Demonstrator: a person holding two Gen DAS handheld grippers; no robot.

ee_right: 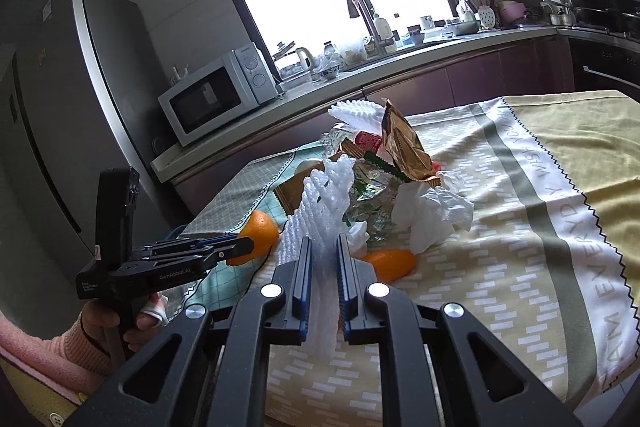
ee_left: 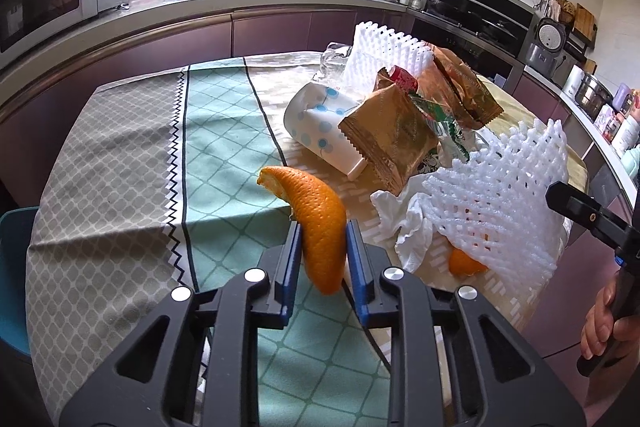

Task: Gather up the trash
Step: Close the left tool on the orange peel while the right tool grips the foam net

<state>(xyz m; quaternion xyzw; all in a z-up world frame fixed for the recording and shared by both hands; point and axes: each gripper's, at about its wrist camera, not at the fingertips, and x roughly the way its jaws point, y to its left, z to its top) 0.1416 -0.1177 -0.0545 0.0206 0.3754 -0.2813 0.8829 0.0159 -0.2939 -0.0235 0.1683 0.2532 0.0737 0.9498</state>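
Between the blue pads of the left gripper: a curved strip of orange peel, jaws narrowed onto it from both sides, peel standing up out of the grip and curling forward-left above the tablecloth. Ahead and to the right of this gripper lies the trash pile: a dotted paper cup on its side, gold snack wrappers leaning over it, a white foam fruit net behind them, crumpled white tissue just right of the fingertips.

Right gripper: jaws closed to a narrow gap on a second white foam net, which rises upright from between the pads; the net reaches back between the jaws toward the camera. Just right of its tips, a second piece of orange peel lies on the cloth, partly under this net in the left view. Beyond the tips: wrappers and tissue, touching each other. Left of this gripper, the left gripper is seen side-on with its peel, held by the left hand.

Background: microwave on the counter, well apart from the table
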